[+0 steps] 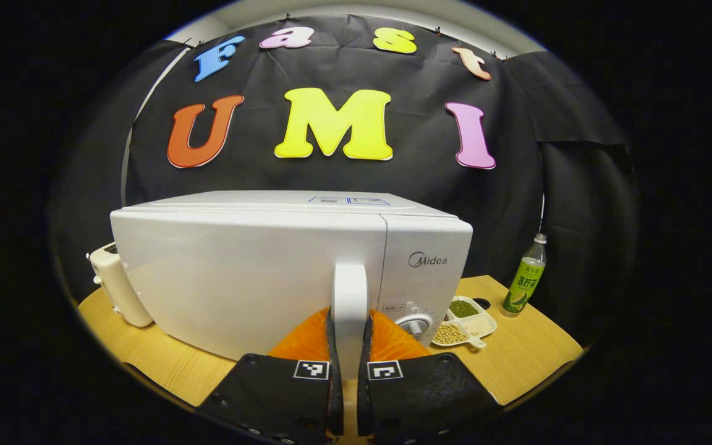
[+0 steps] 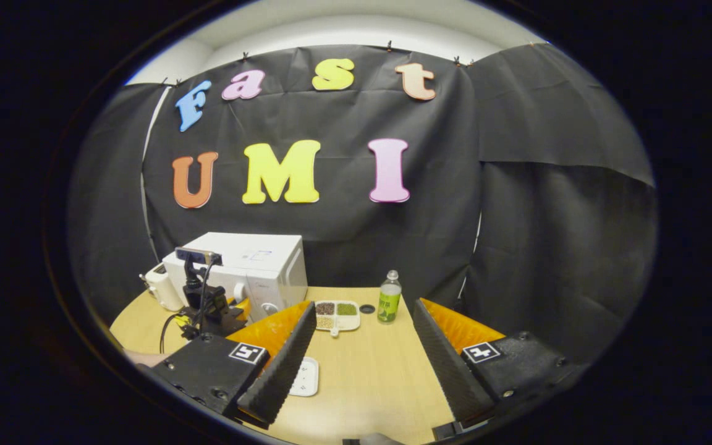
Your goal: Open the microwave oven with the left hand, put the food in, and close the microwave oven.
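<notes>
I note the microwave oven across the centre of the left gripper view, white, door closed, standing on the wooden worktop. Its vertical door handle sits at lower centre of the frame, and my left gripper is pinched onto it, one finger on each side. In the right gripper view I see the right gripper at the bottom of the frame with its fingers spread wide, holding nothing. A toaster stands at the oven's left. A green-labelled bottle stands at right of the frame. The divided dish of food lies on the worktop just beside the oven's lower right corner. A small white plate lies near the right gripper's left finger.
</notes>
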Available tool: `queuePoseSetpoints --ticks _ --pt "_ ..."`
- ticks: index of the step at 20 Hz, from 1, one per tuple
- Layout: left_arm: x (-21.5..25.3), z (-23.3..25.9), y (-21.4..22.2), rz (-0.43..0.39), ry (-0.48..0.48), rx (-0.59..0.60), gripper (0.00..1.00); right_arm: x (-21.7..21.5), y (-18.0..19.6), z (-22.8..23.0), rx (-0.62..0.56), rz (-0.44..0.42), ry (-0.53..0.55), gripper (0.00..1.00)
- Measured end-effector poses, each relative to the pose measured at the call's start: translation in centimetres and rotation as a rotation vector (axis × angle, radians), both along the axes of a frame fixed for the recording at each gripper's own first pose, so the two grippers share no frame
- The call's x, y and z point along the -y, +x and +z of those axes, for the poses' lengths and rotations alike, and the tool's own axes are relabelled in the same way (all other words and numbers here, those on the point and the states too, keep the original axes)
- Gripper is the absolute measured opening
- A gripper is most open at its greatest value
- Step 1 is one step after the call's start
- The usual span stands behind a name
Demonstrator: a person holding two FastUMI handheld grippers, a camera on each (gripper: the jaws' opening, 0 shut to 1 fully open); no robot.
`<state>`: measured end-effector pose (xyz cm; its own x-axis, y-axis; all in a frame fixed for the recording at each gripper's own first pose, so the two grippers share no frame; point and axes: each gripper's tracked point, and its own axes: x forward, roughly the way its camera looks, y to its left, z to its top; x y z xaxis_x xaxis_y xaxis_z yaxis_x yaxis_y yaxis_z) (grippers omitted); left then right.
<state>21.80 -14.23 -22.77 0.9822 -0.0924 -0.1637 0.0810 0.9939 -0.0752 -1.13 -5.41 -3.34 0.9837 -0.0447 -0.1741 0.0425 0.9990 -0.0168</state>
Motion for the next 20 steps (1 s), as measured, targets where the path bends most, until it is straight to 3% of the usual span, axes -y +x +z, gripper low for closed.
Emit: queuePoseSetpoints --ticks 3,4,8,9,12,13,16,17,18,20 --pt "0.2 0.0 -0.1 -0.017 -0.003 0.014 0.08 -0.8 0.0 0.6 0.004 0.010 -0.007 1.00" --pt "0.1 0.1 0.0 -0.024 0.005 0.020 0.08 -1.0 0.0 0.8 0.009 0.013 -0.015 0.92" --pt "0.2 0.1 -0.4 -0.067 -0.007 0.029 0.06 -1.7 -0.1 1.2 0.013 0.022 -0.038 0.92" --pt "0.0 -0.1 -1.4 -0.071 -0.011 0.023 0.06 -1.9 -0.2 1.4 0.015 0.026 -0.041 1.00" --pt "-0.7 0.1 -4.3 -0.102 0.054 0.068 0.06 -2.8 -0.1 1.6 0.018 0.047 -0.038 1.00" --pt "-1.0 -0.5 -5.7 -0.116 0.028 0.049 0.06 -3.4 0.0 1.5 0.019 0.058 -0.038 0.92" --pt "-3.1 -0.6 -10.5 -0.123 0.011 0.012 0.06 -5.1 0.7 0.5 0.004 0.103 -0.033 0.92" --pt "-4.3 -0.9 -12.3 -0.100 0.003 0.004 0.00 -5.9 0.9 0.2 -0.005 0.120 -0.031 1.00" --pt "-5.4 -1.0 -13.6 -0.078 0.000 0.004 0.13 -6.7 1.0 -0.3 -0.012 0.141 -0.029 0.92" --pt "-8.4 -0.5 -16.2 -0.032 0.024 0.016 0.23 -8.9 1.0 -1.3 -0.032 0.194 -0.021 0.93"
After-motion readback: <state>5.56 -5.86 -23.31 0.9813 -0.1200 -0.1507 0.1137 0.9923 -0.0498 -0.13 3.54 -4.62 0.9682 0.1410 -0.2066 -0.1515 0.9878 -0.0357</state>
